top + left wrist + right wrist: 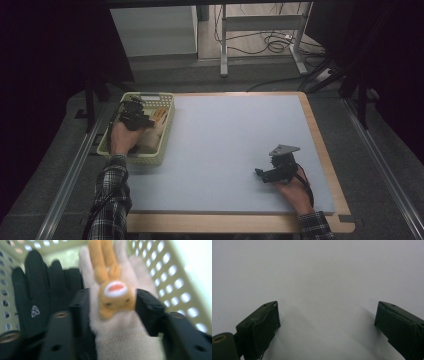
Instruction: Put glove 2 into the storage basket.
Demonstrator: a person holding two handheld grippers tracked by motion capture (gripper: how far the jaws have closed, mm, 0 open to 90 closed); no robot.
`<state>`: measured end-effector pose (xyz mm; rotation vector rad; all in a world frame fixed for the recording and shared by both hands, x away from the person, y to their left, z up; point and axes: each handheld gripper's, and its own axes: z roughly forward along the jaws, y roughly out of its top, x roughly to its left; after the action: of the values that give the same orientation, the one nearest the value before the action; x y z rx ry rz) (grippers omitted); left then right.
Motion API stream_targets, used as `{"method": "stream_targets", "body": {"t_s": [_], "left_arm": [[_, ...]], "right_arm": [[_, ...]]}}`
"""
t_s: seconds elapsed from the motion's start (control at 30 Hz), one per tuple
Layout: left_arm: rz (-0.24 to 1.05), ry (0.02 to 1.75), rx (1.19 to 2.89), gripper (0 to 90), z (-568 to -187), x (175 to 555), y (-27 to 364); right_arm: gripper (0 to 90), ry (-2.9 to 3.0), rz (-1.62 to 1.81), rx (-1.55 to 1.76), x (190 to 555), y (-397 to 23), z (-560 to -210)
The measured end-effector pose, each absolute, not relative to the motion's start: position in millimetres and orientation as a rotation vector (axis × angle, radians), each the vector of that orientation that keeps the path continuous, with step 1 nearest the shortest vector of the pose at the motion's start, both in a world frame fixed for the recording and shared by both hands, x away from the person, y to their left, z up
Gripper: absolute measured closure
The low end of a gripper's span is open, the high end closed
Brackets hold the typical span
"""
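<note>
My left gripper [134, 116] reaches into a pale green perforated basket [145, 159] at the table's left edge. In the left gripper view its jaws press both sides of a cream knitted glove [120, 340] that carries an orange animal face [115, 295]; the left gripper [111, 305] is shut on that glove. A black glove [37, 297] lies flat beside it in the basket [175, 277]. My right gripper [259, 175] rests low over the pale mat [225, 140] at the front right. It is open [327, 320], with bare mat between its jaws.
The mat covers a wooden table top [325, 150] with a narrow wood border. Dark floor rails run along both sides. Table legs and cables [270, 42] lie on the floor beyond the far edge.
</note>
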<state>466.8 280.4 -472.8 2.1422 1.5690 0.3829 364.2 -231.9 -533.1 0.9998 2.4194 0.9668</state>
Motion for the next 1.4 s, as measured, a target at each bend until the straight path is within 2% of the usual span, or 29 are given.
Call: {"method": "stream_targets", "body": {"t_s": [0.1,0.4,0.47,0.5,0.57,0.6,0.7,1.17,1.4], "left_arm": [[0.296,1.556,2.136,60.5,-484.7,472.0,275.8],[0.296,1.549,2.142,59.9,-482.4,473.4,271.0],[0.323,1.543,2.129,52.7,-479.9,471.3,272.8],[0.34,1.542,2.128,52.7,-478.7,470.3,273.5],[0.375,1.532,2.131,43.6,-476.5,468.1,274.3],[0.385,1.527,2.13,43.6,-475.4,467.1,274.6],[0.402,1.511,2.117,35.7,-472.3,464.0,276.1],[0.411,1.467,2.04,15.8,-461.4,448.2,283.7],[0.423,1.445,2.02,10.3,-458.1,441.2,284.3]], "right_arm": [[5.8,2.419,0.967,1.0,364.2,-231.9,-533.1],[5.8,2.42,0.968,1.001,364.1,-231.9,-533.1],[5.8,2.419,0.967,1.0,364.2,-231.9,-533.1],[5.8,2.419,0.967,1.0,364.2,-231.9,-533.1],[5.8,2.419,0.967,1.0,364.1,-231.9,-533.1],[5.8,2.419,0.967,1.0,364.1,-231.9,-533.1],[5.8,2.42,0.967,1.0,364.1,-231.9,-533.1],[5.8,2.42,0.964,0.997,364.1,-231.9,-532.9],[5.8,2.42,0.964,0.997,364.0,-231.9,-532.9]]}}
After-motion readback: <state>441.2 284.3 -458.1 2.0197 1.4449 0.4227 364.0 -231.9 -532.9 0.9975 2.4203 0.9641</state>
